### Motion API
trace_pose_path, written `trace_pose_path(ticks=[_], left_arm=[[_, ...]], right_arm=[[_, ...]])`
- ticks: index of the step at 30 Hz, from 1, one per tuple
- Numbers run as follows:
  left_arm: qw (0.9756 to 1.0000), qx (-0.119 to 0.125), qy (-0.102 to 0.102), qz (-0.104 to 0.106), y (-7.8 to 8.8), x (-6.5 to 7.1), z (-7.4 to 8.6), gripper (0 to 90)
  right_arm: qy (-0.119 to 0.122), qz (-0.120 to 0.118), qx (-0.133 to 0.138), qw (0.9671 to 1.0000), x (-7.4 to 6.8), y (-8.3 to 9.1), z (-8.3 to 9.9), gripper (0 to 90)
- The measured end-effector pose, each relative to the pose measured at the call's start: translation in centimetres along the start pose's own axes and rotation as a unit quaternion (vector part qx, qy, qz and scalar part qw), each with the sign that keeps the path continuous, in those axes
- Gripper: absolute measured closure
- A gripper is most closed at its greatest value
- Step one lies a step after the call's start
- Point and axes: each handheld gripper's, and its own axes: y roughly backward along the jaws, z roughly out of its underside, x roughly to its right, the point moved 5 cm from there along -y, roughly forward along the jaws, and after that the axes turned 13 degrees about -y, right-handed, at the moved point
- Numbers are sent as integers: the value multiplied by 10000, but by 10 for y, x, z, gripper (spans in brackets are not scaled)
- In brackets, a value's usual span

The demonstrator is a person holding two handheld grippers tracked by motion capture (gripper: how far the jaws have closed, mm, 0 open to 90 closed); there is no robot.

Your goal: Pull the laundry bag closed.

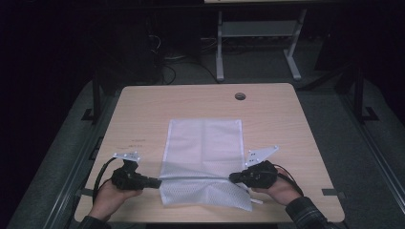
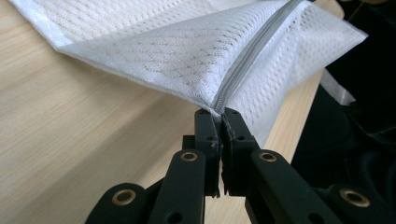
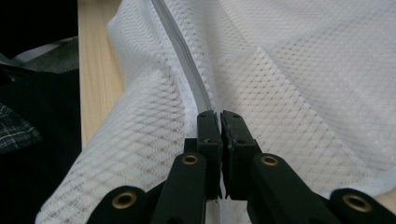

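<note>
A white mesh laundry bag (image 1: 203, 157) with a grey zipper (image 2: 252, 56) lies in the middle of the wooden table (image 1: 143, 109). Its near part is lifted along the zipper line into a ridge. My left gripper (image 1: 157, 182) is shut on the bag's left edge at the zipper end, where the black jaws pinch the cloth (image 2: 219, 116). My right gripper (image 1: 232, 177) is shut on the bag's right edge at the zipper (image 3: 180, 51), with the mesh (image 3: 303, 93) spreading beyond its jaws. Between the two grippers the zipper runs taut. A hand holds each gripper from the near edge.
A round cable hole (image 1: 240, 96) sits near the table's far edge. Small dark print (image 1: 137, 141) marks the tabletop left of the bag. Beyond the table stand white desk legs (image 1: 219, 52) on a dark floor. The near table edge (image 1: 210, 222) is close behind the hands.
</note>
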Motion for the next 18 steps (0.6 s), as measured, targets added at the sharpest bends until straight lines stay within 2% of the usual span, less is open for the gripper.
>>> trace_pose_path(ticks=[18], left_arm=[[10000, -68, 34, -11, 0, -2, 3, 864]], right_arm=[[-137, 76, 4, 9999, 10, 16, 12, 868]])
